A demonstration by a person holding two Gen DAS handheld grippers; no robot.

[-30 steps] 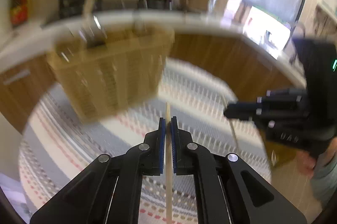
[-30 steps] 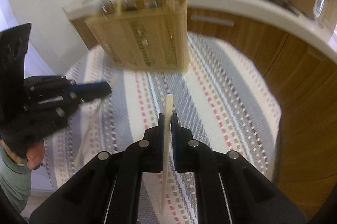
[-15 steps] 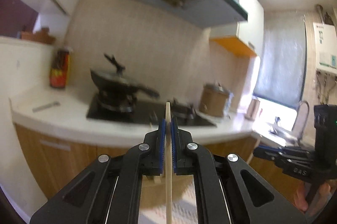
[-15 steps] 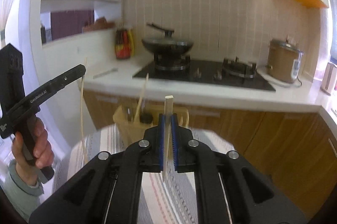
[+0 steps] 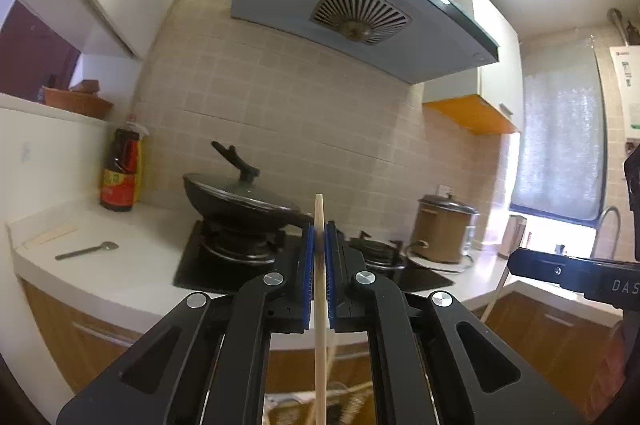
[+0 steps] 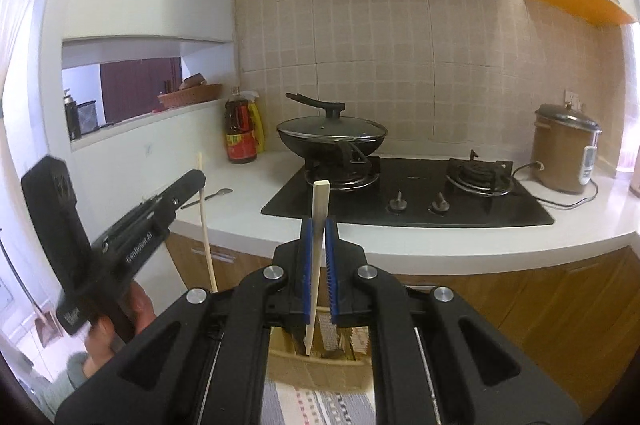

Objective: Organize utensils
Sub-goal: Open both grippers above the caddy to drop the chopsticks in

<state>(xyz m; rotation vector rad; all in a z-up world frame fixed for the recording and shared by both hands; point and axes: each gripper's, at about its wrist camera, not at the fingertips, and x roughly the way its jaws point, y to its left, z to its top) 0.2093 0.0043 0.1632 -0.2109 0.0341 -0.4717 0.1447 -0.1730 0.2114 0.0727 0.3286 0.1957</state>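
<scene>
The white counter (image 6: 248, 209) carries a black stove (image 6: 408, 201), and everything else sits relative to that stove: a lidded black wok (image 6: 332, 135) on its left burner, a brown cooker pot (image 6: 566, 153) on the counter to its right, a dark sauce bottle (image 6: 239, 133) against the tiled wall to its left, and a small metal spoon (image 5: 88, 251) lying on the counter further left, near a flat wooden stick (image 5: 50, 235) at the counter's edge. Below and in front of the stove, a woven basket (image 6: 316, 361) with utensils stands on a striped rug (image 6: 320, 405). The left claw (image 5: 319, 257) is closed on an upright wooden chopstick (image 5: 319, 305), held up in front of the stove. The right claw (image 6: 319, 245) is closed on a flat wooden utensil (image 6: 320, 201), whose lower tip hangs just above the basket. A hand (image 6: 120, 317) grips the left tool's handle
</scene>
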